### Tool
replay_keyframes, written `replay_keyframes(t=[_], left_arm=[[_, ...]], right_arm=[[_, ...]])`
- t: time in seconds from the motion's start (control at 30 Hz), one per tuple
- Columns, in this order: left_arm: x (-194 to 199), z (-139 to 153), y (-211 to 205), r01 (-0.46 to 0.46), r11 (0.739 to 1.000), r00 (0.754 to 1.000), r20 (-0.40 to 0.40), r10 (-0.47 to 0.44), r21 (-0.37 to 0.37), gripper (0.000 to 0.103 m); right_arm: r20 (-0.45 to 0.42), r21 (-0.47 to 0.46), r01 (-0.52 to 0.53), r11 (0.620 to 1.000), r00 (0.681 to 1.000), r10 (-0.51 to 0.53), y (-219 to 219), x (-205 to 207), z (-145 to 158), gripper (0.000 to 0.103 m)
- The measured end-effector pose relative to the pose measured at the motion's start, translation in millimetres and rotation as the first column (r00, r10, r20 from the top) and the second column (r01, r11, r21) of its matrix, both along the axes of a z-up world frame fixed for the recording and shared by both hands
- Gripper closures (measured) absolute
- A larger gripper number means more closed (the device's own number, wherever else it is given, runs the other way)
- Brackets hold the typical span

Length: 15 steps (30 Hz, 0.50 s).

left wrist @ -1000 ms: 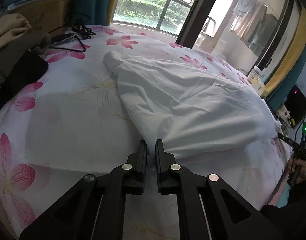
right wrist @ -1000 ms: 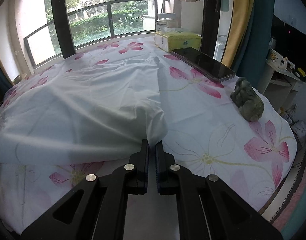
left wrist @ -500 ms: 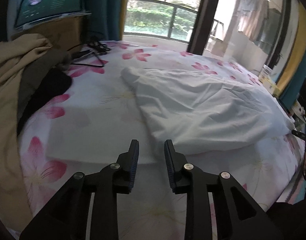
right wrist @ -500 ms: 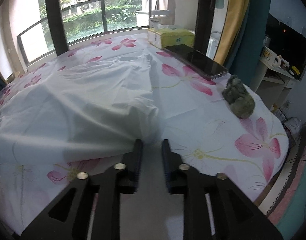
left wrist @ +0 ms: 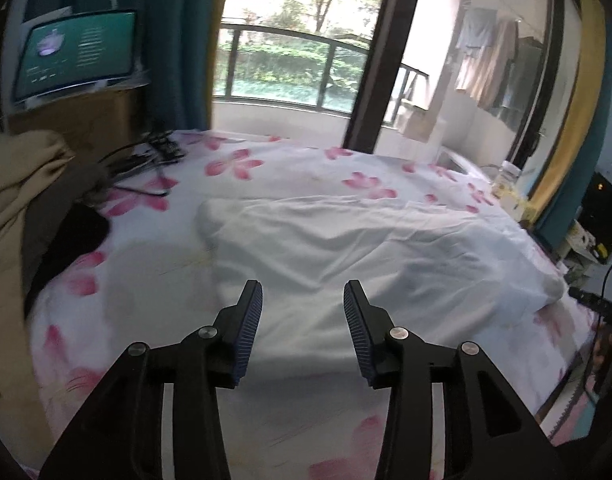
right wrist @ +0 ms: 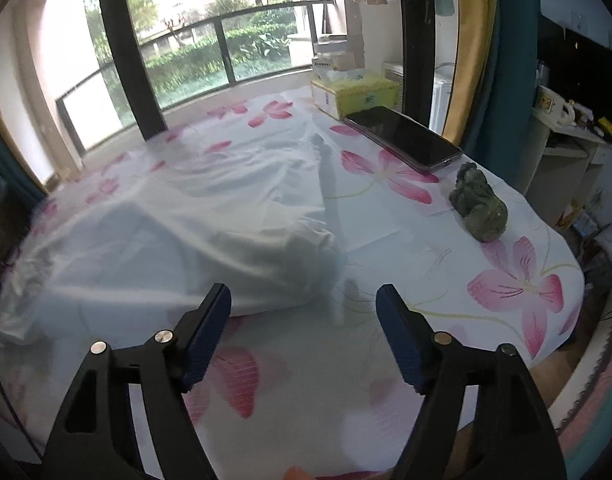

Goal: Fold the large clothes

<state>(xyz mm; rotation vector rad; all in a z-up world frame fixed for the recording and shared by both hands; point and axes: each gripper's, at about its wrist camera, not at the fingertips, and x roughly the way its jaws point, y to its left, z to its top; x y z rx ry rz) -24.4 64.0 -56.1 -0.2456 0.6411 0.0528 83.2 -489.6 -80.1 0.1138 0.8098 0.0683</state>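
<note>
Left wrist view: left gripper (left wrist: 302, 290) jaws opening, nothing between them; white garment (left wrist: 365, 256) lies spread on the floral sheet (left wrist: 106, 280) toward 12 o'clock. Right wrist view: right gripper (right wrist: 304, 294) jaws opening wide, empty; garment fold at 11 o'clock, phone (right wrist: 401, 136) and green figurine (right wrist: 479, 208) at 1 o'clock.
</note>
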Motion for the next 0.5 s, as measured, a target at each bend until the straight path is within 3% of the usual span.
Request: replay_keyframes(t=[0.33, 0.5], left_arm=[[52.2, 0.5, -55.5, 0.107, 0.993, 0.994, -0.019, -0.108, -0.057, 0.057], [81.7, -4.7, -85.2, 0.165, 0.985, 0.985, -0.051, -0.167, -0.05, 0.057]], right_arm=[[-0.065, 0.13, -0.048, 0.99, 0.996, 0.057, 11.0, 3.0, -29.1, 0.026], [-0.053, 0.152, -0.059, 0.987, 0.996, 0.068, 12.4, 12.1, -30.1, 0.022]])
